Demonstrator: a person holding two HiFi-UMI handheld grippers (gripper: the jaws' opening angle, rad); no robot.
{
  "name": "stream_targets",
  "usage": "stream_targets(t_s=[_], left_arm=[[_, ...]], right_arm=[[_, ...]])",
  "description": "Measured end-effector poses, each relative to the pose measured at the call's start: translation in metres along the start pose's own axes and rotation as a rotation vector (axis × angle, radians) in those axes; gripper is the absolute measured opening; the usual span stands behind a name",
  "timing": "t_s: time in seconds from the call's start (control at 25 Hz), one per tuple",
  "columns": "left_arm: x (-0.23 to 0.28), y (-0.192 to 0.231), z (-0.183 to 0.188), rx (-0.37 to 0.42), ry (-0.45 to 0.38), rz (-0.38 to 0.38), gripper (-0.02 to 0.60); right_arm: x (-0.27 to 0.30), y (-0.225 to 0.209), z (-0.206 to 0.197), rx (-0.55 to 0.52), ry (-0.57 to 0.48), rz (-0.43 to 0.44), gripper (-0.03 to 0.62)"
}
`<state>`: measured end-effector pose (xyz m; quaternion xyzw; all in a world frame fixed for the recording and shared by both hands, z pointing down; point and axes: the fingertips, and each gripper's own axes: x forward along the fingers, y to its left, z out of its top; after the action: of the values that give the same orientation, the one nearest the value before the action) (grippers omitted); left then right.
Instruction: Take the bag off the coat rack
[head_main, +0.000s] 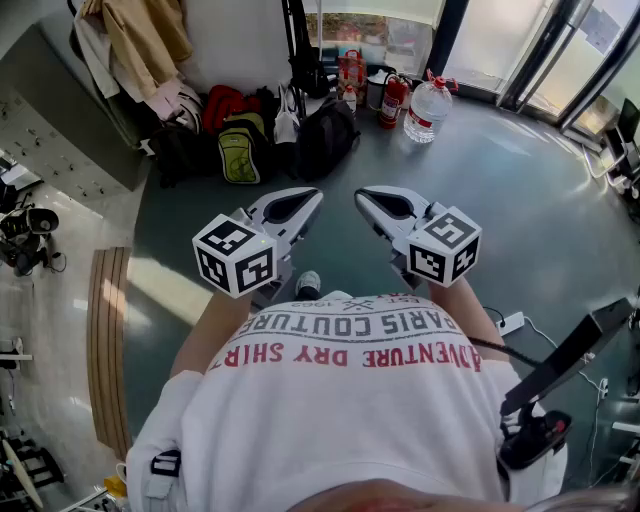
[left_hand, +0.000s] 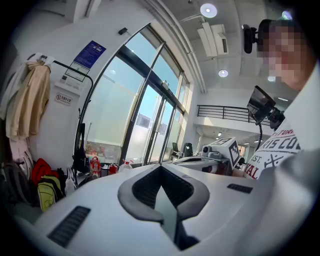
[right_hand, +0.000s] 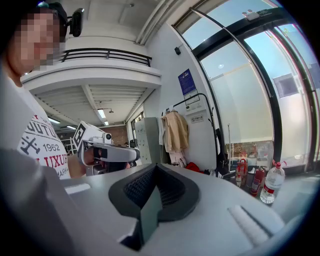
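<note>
The coat rack (head_main: 120, 40) stands at the far left wall with beige coats (head_main: 150, 35) on it. Under the coats hangs something pale pink and white (head_main: 183, 105), perhaps a bag. In the left gripper view the rack's black bar (left_hand: 75, 70) and a beige coat (left_hand: 30, 100) are far off to the left. My left gripper (head_main: 316, 194) and right gripper (head_main: 361, 196) are side by side in front of the person's chest, well short of the rack. Both are shut with nothing between the jaws, as each gripper's own view confirms (left_hand: 161, 169) (right_hand: 154, 170).
On the floor by the rack lie a red bag (head_main: 222, 102), a green-yellow backpack (head_main: 240, 150), a white tote (head_main: 287, 122) and a black backpack (head_main: 325, 135). Fire extinguishers (head_main: 392, 100) and a big water bottle (head_main: 427, 110) stand by the glass doors. A wooden bench (head_main: 107, 340) is on the left.
</note>
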<state>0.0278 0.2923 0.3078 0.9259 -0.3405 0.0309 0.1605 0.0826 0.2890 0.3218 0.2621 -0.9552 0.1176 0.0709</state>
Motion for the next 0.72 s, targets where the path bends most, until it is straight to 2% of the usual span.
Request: stream_targets(t_s=[0.72], left_arm=[[-0.0019,0.0017,-0.0109,-0.022,0.004,-0.006,0.002]], right_arm=[[-0.0008,0.0009,-0.0106,0.038,-0.01,-0.008,0.002]])
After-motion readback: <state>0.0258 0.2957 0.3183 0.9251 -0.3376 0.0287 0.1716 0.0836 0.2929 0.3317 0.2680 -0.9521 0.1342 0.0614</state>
